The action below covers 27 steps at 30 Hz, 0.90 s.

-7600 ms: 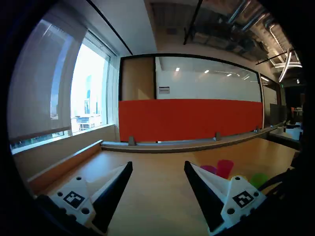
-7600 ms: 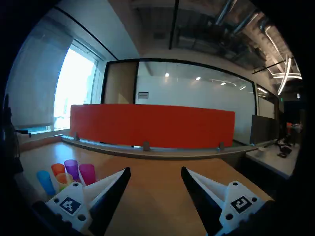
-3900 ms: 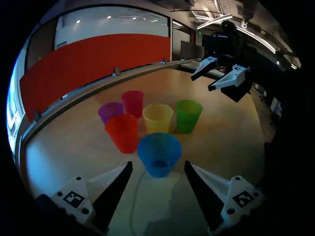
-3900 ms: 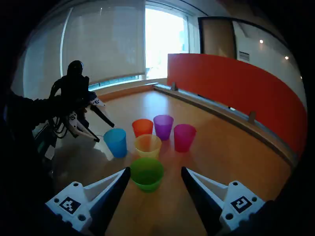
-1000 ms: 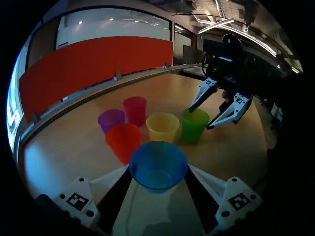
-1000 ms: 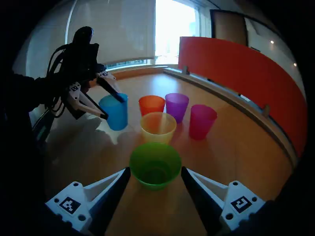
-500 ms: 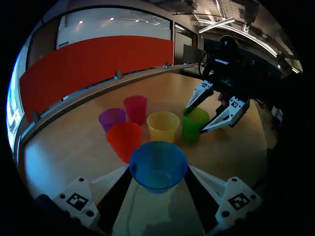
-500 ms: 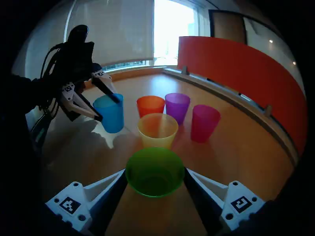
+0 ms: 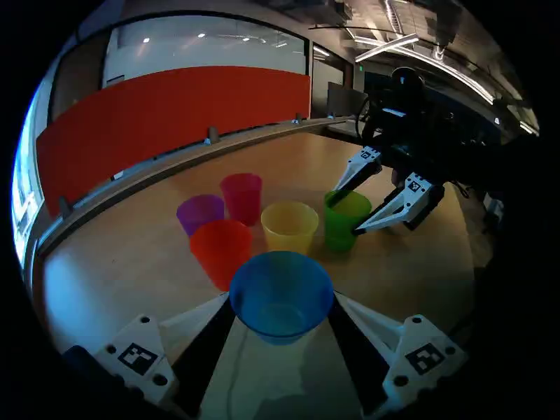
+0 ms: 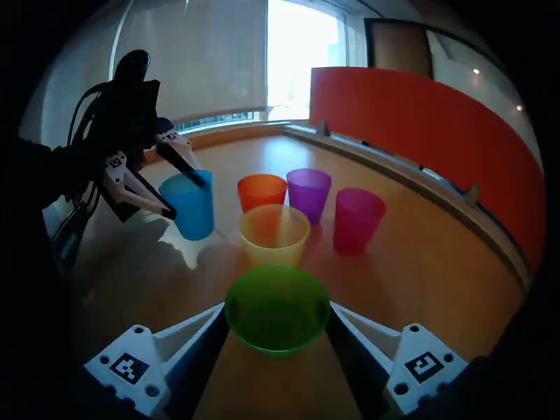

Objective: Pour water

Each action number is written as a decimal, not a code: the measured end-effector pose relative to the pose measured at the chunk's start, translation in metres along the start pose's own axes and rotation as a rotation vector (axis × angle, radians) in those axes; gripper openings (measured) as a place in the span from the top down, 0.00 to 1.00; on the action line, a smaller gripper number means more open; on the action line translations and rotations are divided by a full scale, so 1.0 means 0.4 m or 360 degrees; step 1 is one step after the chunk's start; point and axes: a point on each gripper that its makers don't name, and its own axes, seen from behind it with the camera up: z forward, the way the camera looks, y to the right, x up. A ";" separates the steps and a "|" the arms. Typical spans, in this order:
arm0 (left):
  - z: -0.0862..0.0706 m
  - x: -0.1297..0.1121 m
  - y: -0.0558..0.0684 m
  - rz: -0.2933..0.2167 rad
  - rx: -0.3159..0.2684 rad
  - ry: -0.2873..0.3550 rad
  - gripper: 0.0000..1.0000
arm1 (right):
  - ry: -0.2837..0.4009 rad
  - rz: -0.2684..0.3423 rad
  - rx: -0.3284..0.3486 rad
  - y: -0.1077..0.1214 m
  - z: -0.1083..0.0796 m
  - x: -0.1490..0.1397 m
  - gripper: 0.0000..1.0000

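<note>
A blue cup (image 9: pixel 281 311) sits between the fingers of my left gripper (image 9: pixel 280 299), which is shut on its sides; its bottom looks a little lighter, as if holding some water. My right gripper (image 10: pixel 277 311) is shut on a green cup (image 10: pixel 277 322). In the left gripper view the right gripper (image 9: pixel 342 217) clasps that green cup (image 9: pixel 341 227) on the far right of the group. In the right gripper view the left gripper (image 10: pixel 185 199) holds the blue cup (image 10: pixel 189 213) at the left, in a dark-sleeved hand.
Several other cups stand clustered on the wooden table (image 9: pixel 105 280): yellow (image 9: pixel 289 225), red-orange (image 9: pixel 220 250), purple (image 9: pixel 199 212) and magenta (image 9: pixel 241 196). A red divider panel (image 9: pixel 175 105) runs along the table's far edge. A bright window (image 10: pixel 301 56) lies beyond.
My right gripper's fingers have come in from beside the green cup and now press on it. The left gripper keeps its hold on the blue cup, which has shifted slightly.
</note>
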 end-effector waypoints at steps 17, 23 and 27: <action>-0.061 0.154 0.020 0.0039 0.0052 0.0220 0.13 | 0.0242 -0.0014 -0.0085 0.015 -0.139 0.181 0.09; -0.097 0.213 0.020 0.0056 0.0090 0.0312 0.13 | 0.0319 -0.0030 -0.0116 0.015 -0.185 0.242 0.09; -0.120 0.241 0.024 0.0058 0.0101 0.0358 0.13 | 0.0358 -0.0043 -0.0131 0.011 -0.207 0.270 0.09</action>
